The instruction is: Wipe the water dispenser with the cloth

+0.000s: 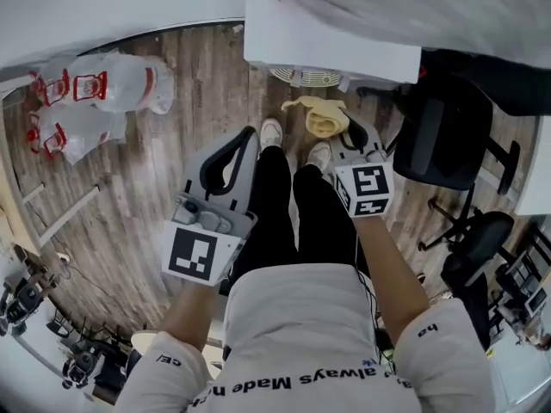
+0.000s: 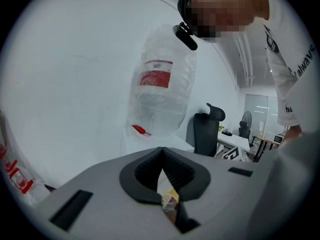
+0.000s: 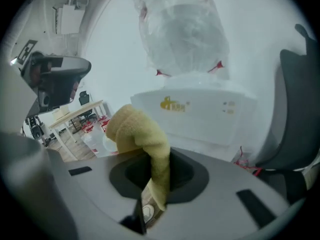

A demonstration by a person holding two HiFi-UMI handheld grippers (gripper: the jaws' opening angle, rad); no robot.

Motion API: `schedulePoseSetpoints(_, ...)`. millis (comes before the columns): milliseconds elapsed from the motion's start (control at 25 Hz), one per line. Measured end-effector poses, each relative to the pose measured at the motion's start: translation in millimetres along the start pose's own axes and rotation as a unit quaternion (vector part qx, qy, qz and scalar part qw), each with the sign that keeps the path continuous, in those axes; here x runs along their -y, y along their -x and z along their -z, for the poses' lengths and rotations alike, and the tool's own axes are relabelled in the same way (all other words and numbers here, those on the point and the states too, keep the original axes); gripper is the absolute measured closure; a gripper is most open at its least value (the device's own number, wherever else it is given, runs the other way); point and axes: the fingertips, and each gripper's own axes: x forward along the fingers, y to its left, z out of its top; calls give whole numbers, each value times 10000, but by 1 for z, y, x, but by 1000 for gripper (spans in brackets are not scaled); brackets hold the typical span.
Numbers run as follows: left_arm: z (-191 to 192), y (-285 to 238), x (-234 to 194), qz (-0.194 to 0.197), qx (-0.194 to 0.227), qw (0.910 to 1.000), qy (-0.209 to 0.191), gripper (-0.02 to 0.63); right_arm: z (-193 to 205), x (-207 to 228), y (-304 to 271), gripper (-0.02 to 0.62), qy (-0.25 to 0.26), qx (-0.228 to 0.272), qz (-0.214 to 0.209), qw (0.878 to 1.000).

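Note:
The white water dispenser (image 1: 331, 46) stands right in front of me, with a clear bottle (image 3: 180, 29) upended on top. Seen in the right gripper view, the dispenser's front panel (image 3: 200, 114) is close ahead. My right gripper (image 1: 349, 129) is shut on a yellow cloth (image 1: 320, 115), which bunches up out of the jaws (image 3: 137, 131) a little short of the dispenser. The left gripper (image 1: 248, 138) is held lower at the left, shut with nothing in it, its tips meeting (image 2: 161, 150). The left gripper view looks up at the bottle (image 2: 160, 89).
Several spare water bottles (image 1: 103, 93) lie on the wooden floor at the left. A black office chair (image 1: 448, 136) stands close to the right of the dispenser, with desks (image 2: 235, 141) behind it. My legs and shoes (image 1: 272, 132) are below the grippers.

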Motion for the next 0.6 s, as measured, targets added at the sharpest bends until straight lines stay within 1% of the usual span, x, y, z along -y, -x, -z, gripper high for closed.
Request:
schedulePoseSetpoints(200, -26, 3, 13, 20, 76, 10000, -6, 586, -41, 3, 43, 534, 82, 270, -8, 9996)
schedulePoseSetpoints(480, -69, 16, 30, 15, 284, 9995, -124, 586, -106, -1, 101, 534, 359, 737, -88, 9966)
schedulePoseSetpoints(600, -84, 21, 43, 87, 348, 9991, -222, 586, -129, -1, 125, 534, 410, 879, -86, 9952)
